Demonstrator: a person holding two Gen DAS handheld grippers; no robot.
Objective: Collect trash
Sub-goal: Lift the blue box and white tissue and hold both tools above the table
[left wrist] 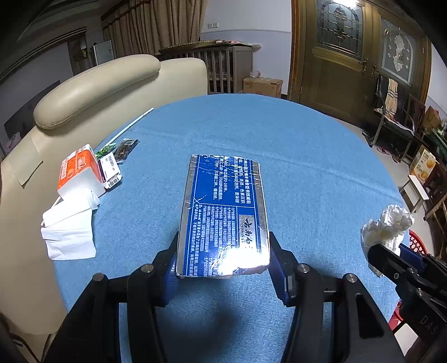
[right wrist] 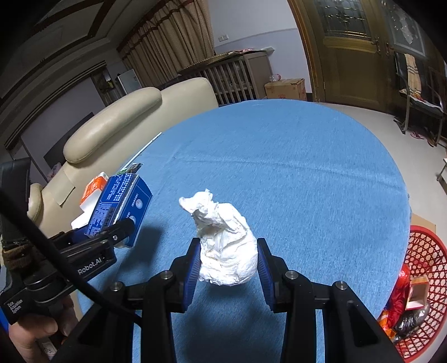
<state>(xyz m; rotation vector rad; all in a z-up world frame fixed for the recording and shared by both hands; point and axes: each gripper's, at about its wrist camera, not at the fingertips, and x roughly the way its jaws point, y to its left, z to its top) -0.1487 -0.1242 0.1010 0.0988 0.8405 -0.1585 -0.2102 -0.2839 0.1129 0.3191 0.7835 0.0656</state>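
At nine o'clock on the blue-clothed bench (left wrist: 307,156) we saw an orange tissue pack (left wrist: 79,173) with loose white tissues (left wrist: 69,231) before it, and small wrappers (left wrist: 111,164) and a thin white straw (left wrist: 134,123) just beyond. At six o'clock in the left view, the left tool (left wrist: 223,259) was closed on the blue foil box (left wrist: 225,212), gripping its near end on both sides and carrying it clear of the cloth. Further right, the right tool (right wrist: 228,259) had its fingers pressed against the flanks of the crumpled white tissue wad (right wrist: 223,245), which it held above the bench. At four o'clock, below the bench edge, stood the red basket (right wrist: 421,251), already holding some wrappers. We judged that the step in hand was carrying both pieces to that basket; to do it well we would keep both grips firm, swing the right tool over the rim first, and open only once above the basket, since the light wad could drift. Around us were a cream sofa (left wrist: 92,83) at ten o'clock, curtains (left wrist: 156,25) at twelve and wooden doors (left wrist: 349,55) at two.
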